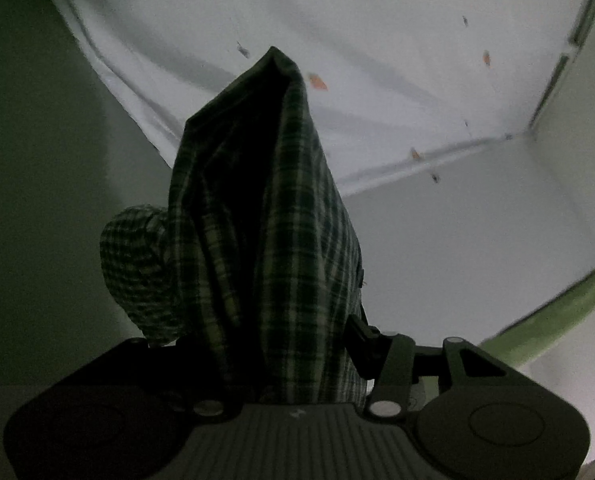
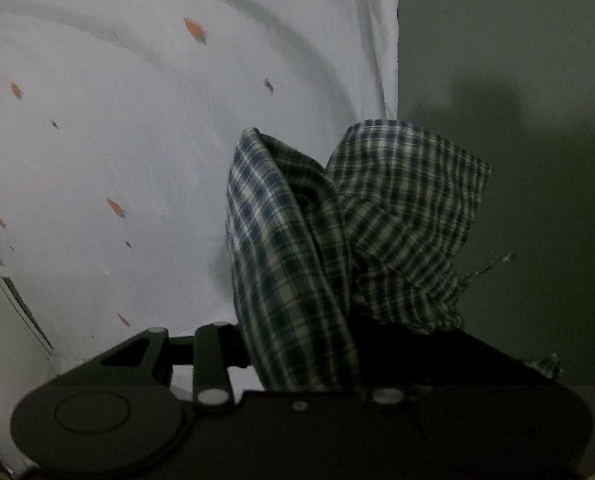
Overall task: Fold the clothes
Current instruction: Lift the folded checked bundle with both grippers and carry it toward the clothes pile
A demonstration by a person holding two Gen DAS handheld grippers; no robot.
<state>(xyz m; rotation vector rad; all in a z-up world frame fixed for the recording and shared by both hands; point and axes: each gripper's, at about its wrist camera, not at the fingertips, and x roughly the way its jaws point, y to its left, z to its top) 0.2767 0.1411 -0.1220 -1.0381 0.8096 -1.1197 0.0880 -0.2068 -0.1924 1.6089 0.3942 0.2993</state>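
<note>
A green, blue and cream plaid garment [image 1: 265, 220] is bunched over my left gripper [image 1: 293, 360] and rises in a dark peak in front of the camera. The left gripper is shut on the cloth, and the cloth hides its fingers. In the right wrist view the same plaid garment [image 2: 297, 256] drapes over my right gripper [image 2: 309, 360], which is shut on it, with a second fold [image 2: 409, 216] hanging to the right. Both grippers are raised and point upward at the room.
A white cloth with small orange and grey marks [image 1: 377, 40] hangs behind as a backdrop and shows in the right wrist view [image 2: 117, 140] too. A plain greenish wall [image 1: 37, 160] stands beside it. A pale green bar [image 1: 557, 312] crosses at the lower right.
</note>
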